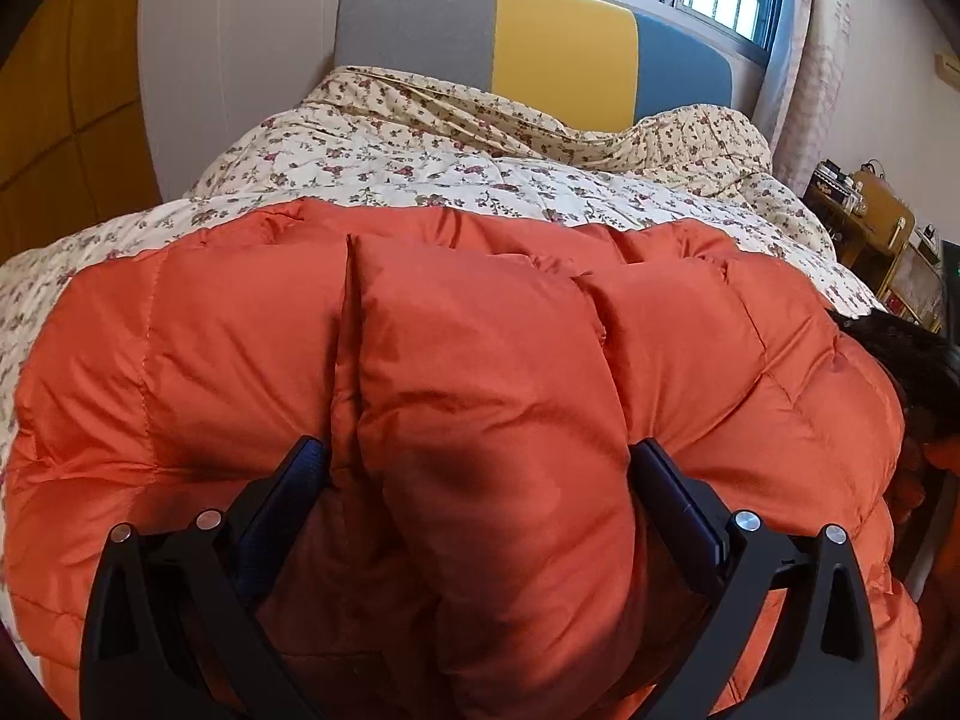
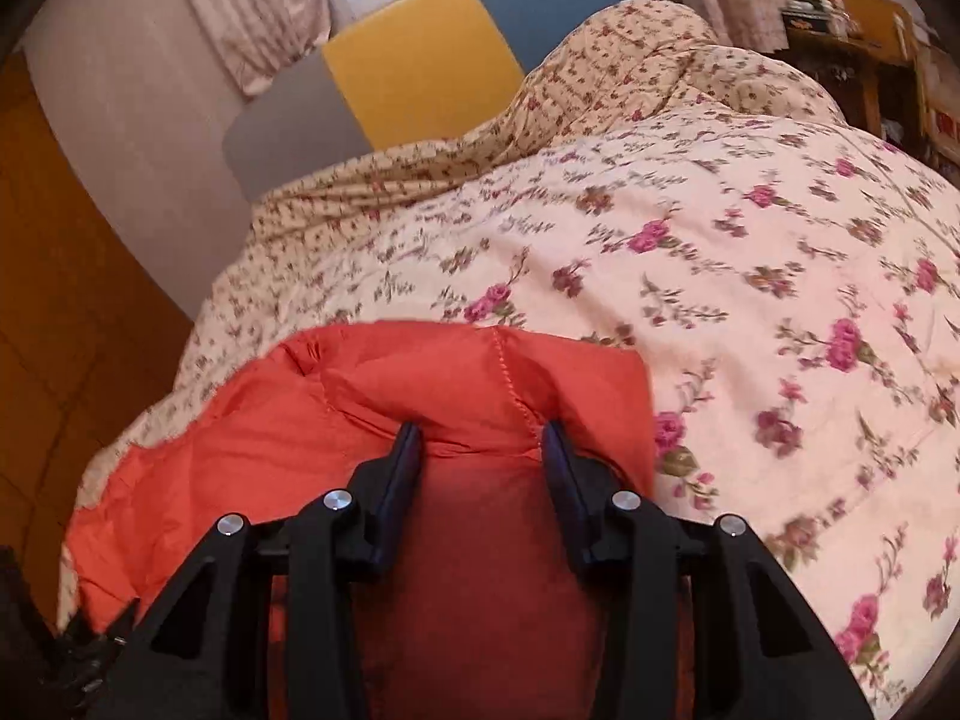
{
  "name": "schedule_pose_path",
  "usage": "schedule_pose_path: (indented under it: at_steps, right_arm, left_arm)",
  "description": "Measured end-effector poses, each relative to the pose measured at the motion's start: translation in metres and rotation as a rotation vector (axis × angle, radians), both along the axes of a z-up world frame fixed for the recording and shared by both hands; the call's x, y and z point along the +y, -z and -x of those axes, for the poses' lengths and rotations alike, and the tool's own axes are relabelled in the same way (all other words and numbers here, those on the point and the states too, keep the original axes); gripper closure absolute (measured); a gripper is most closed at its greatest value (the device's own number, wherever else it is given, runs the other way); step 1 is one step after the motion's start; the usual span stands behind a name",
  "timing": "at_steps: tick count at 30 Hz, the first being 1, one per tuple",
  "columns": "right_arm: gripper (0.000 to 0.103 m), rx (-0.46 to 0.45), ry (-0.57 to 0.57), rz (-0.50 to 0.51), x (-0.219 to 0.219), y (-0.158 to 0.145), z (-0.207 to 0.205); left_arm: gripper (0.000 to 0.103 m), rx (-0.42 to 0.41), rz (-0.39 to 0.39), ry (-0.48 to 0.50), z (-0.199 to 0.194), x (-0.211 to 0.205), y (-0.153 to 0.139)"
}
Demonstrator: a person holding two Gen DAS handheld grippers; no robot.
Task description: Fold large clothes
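My left hand-held gripper [image 1: 480,462], lower centre of its view, has a thick puffed fold of the orange jacket [image 1: 456,330] between its pads, gripping it. The jacket lies across the floral quilt [image 1: 420,162] on the bed, filling the lower half of that frame. My right hand-held gripper [image 2: 483,438], lower centre of its view, is clamped on another padded edge of the jacket. Headboard [image 1: 564,36] sits upper centre.
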State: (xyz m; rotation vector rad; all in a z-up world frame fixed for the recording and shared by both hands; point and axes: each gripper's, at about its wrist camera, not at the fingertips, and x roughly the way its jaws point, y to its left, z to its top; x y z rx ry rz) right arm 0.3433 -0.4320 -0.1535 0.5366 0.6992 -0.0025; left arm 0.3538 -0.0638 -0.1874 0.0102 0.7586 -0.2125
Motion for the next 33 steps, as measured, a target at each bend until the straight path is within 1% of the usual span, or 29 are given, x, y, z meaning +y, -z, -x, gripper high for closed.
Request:
schedule_pose_path:
  at_steps: [3,5,7,8,9,11,13,16,19,20,23,25,28,30,33]
  right_arm:
    - [0.068,-0.021,0.069,-0.011,-0.003,-0.027,0.039]
    - [0.068,-0.041,0.048,0.019,0.004,-0.04,0.062]
    - [0.068,-0.041,0.006,0.085,0.019,-0.045,0.075]
    - [0.068,-0.009,-0.01,0.15,0.029,-0.042,0.078]
    - [0.069,0.025,-0.019,0.186,0.034,-0.034,0.076]
    - [0.069,0.085,-0.028,0.178,0.036,-0.013,0.068]
    - [0.069,0.096,-0.028,0.178,0.037,-0.007,0.06]
    - [0.069,0.1,-0.03,0.2,0.043,-0.006,0.06]
    - [0.068,0.087,-0.028,0.159,0.038,-0.005,0.064]
    - [0.067,0.083,-0.022,0.154,0.037,-0.008,0.068]
    - [0.047,0.054,-0.018,0.155,0.038,-0.025,0.086]
    - [0.046,0.046,-0.021,0.179,0.041,-0.036,0.101]
    - [0.047,0.069,-0.031,0.206,0.048,-0.045,0.122]
    - [0.044,0.09,-0.039,0.227,0.053,-0.048,0.136]
    - [0.042,0.093,-0.05,0.268,0.06,-0.049,0.157]
  left_arm:
    - [0.003,-0.003,-0.004,-0.002,0.006,0.004,0.0]
    - [0.003,-0.005,-0.005,-0.003,0.007,0.005,0.0]
    - [0.003,-0.006,-0.006,-0.003,0.007,0.005,0.0]
    - [0.003,-0.007,-0.007,-0.004,0.007,0.005,0.0]
    - [0.003,-0.007,-0.007,-0.004,0.007,0.005,0.0]
    - [0.003,-0.008,-0.012,-0.003,0.008,0.005,0.001]
    - [0.003,-0.007,-0.023,-0.005,0.008,0.003,0.002]
    - [0.003,-0.003,-0.043,-0.007,0.007,0.0,0.003]
    - [0.003,0.007,-0.049,-0.005,0.007,0.0,0.0]
    - [0.003,0.012,-0.052,-0.002,0.008,0.001,-0.002]
    - [0.003,0.02,-0.067,0.018,0.021,0.005,-0.008]
    - [0.003,0.013,-0.066,0.005,0.036,0.013,-0.012]
    - [0.003,0.005,-0.021,-0.023,0.055,0.025,-0.018]
    - [0.003,-0.01,0.021,-0.043,0.073,0.035,-0.024]
    - [0.003,-0.003,0.045,-0.067,0.097,0.046,-0.024]
